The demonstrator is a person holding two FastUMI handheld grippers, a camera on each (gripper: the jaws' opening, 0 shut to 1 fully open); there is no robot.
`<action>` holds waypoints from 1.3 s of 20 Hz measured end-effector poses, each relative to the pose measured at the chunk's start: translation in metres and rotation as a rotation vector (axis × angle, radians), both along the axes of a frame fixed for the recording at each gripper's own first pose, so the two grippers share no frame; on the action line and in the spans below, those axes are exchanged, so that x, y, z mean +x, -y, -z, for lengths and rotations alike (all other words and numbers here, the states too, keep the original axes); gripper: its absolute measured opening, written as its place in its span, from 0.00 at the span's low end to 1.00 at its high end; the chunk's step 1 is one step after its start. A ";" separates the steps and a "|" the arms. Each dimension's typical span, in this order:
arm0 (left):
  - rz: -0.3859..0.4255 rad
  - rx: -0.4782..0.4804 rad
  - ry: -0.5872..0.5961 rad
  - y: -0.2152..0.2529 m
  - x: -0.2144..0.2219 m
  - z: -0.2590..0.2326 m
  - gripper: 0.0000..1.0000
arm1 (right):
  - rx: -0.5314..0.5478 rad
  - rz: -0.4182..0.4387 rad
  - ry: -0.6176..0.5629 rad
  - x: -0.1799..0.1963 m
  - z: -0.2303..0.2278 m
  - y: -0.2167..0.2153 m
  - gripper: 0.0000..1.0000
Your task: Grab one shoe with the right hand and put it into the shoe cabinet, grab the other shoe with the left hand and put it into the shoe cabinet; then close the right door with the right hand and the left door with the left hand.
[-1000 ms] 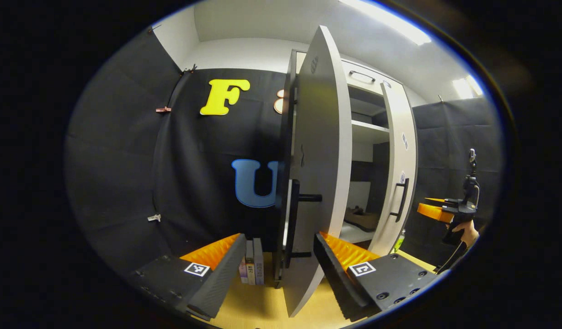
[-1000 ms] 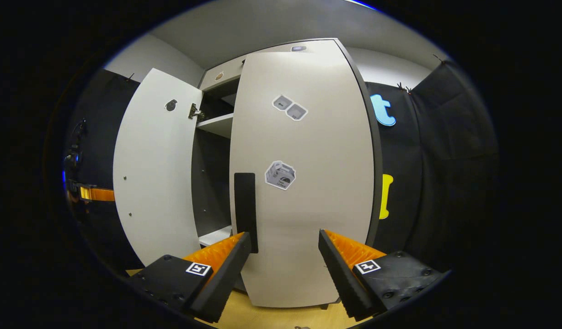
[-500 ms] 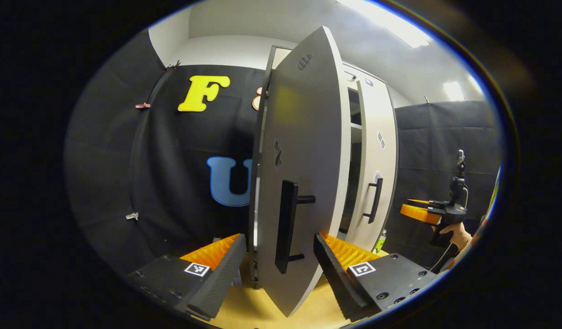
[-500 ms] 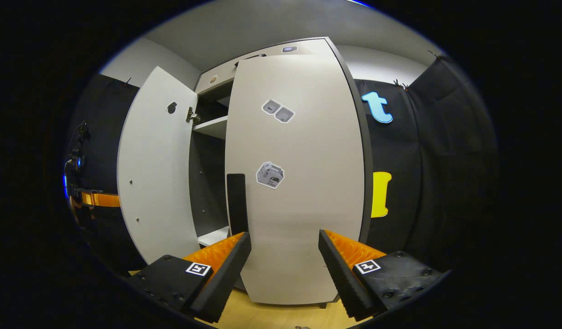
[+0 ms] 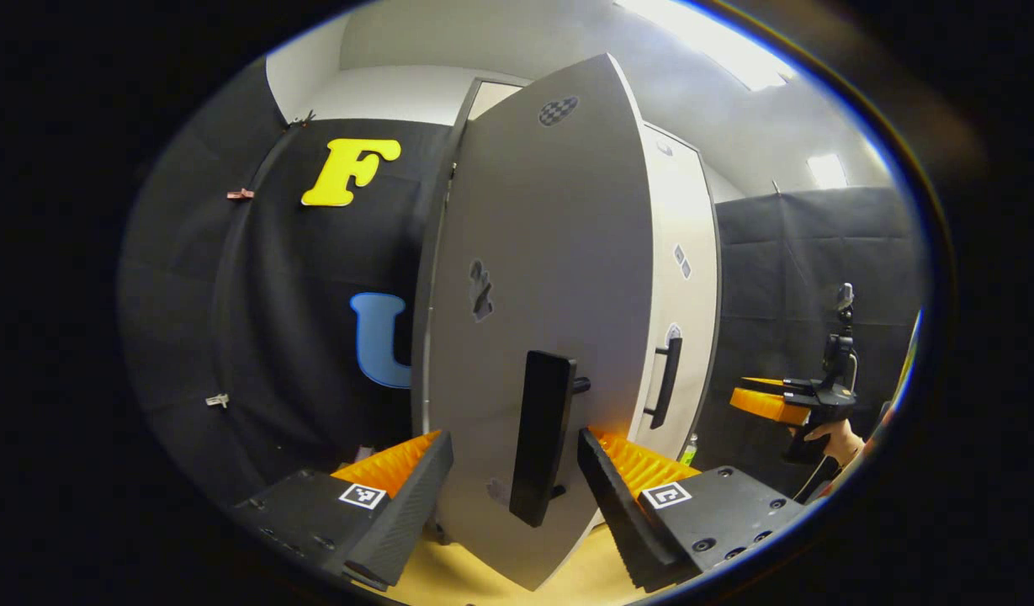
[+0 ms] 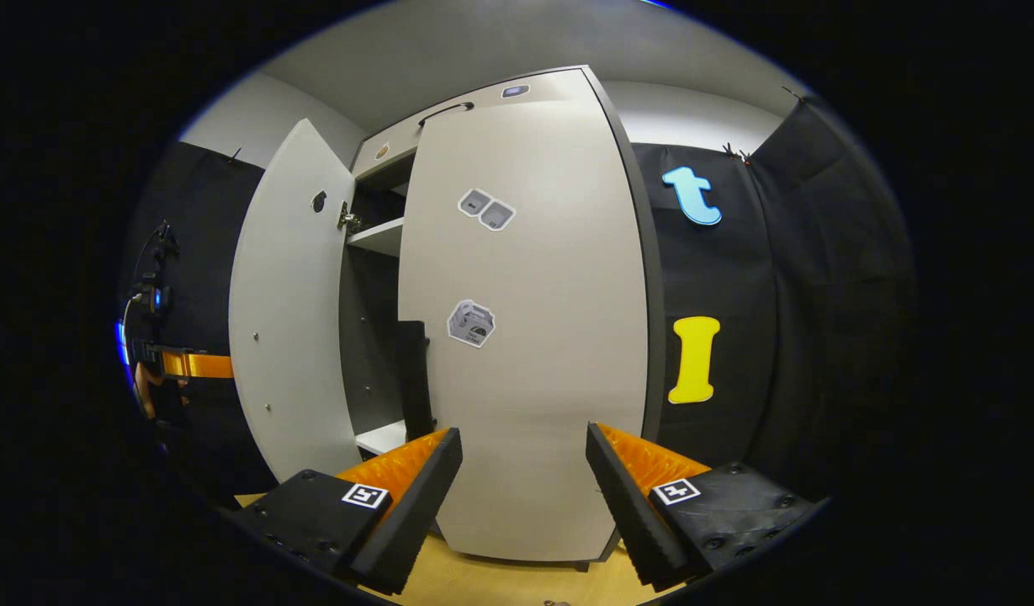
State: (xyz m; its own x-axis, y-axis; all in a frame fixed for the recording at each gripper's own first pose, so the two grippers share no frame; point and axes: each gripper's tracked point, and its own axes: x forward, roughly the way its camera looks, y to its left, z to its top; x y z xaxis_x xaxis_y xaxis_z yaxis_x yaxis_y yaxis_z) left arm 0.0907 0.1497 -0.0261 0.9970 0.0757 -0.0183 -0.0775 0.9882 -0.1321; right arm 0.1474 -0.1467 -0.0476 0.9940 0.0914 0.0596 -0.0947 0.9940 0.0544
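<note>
Left gripper (image 5: 515, 446): fingers wide apart and holding nothing. The handle (image 5: 540, 438) of the left door stands between them, but contact with either finger cannot be told.
Left door (image 5: 533, 252): partly open, its front face turned to the left gripper view. In the right gripper view it (image 6: 285, 311) is seen from its inner side, with a dark gap between it and the right door.
Right gripper (image 6: 523, 446): fingers wide apart, empty, facing the lower part of the right door; whether they touch it cannot be told. In the left gripper view it (image 5: 756, 400) is far at the right, held by a hand (image 5: 836, 433).
Right door (image 6: 525, 320): closed or almost closed against the cabinet, with stickers on its face. Its handle (image 6: 411, 379) is at its left edge.
Cabinet (image 6: 382, 244): a shelf is visible in the gap between the doors, near the top.
Shoes: cannot be seen through the gap.
Floor (image 6: 500, 581): light wood, under the doors.
Bottle (image 5: 690, 450): small, on the floor beside the right door.
</note>
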 end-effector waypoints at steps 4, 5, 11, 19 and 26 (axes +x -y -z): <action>0.045 0.018 0.000 0.025 0.042 0.002 0.95 | 0.004 0.002 -0.001 0.000 0.001 0.016 0.98; 0.049 0.029 -0.007 0.029 0.054 0.005 0.95 | 0.004 0.005 0.000 0.000 0.001 0.020 0.98; 0.022 0.045 -0.010 0.043 0.098 0.009 0.94 | 0.024 0.034 -0.009 -0.008 0.003 0.053 0.98; -0.033 0.062 0.002 0.054 0.140 0.003 0.95 | 0.047 0.013 -0.026 -0.008 0.006 0.069 0.99; -0.081 0.093 0.000 0.058 0.173 0.003 0.95 | 0.046 0.003 -0.030 -0.018 0.004 0.067 0.99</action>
State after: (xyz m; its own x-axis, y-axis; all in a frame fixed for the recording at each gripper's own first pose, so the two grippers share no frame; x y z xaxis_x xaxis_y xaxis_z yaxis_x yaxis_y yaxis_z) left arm 0.2639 0.0914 -0.0295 0.9875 0.1575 -0.0072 -0.1576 0.9867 -0.0397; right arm 0.1291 -0.2140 -0.0519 0.9957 0.0863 0.0339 -0.0894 0.9907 0.1025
